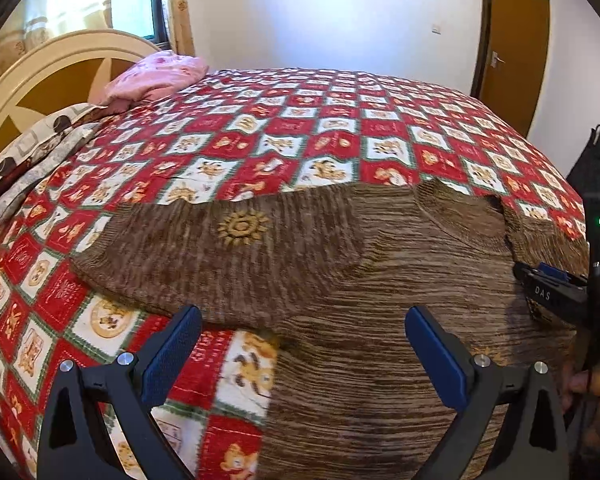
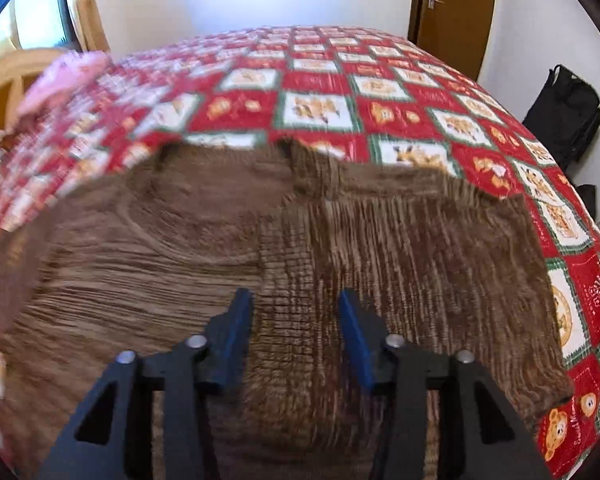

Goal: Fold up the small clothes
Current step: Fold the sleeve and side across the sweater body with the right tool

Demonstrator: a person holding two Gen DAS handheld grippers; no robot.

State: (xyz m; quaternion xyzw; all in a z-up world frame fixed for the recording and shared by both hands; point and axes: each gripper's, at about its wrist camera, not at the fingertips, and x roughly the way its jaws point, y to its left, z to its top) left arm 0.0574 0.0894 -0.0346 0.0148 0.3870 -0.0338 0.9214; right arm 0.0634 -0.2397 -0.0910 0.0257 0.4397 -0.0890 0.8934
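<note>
Brown ribbed knit, a small sweater (image 1: 340, 264), lies spread flat on a bed under a red, white and green checked bedspread (image 1: 284, 120). From the left wrist camera, one sleeve stretches to the left with a yellow sun motif on it, and the neck opening sits toward the right. The left gripper (image 1: 302, 344) hangs over the near edge where sleeve meets body, its jaws spread wide with nothing between them. A pink pillow (image 1: 160, 76) lies by the headboard. At the right edge the right gripper's black body shows, held by a hand (image 1: 592, 384).

From the right wrist camera, blurred, the right gripper (image 2: 296, 320) is low over the sweater (image 2: 220, 240), jaws partly apart; the pads seem clear of the knit, gripping nothing.
</note>
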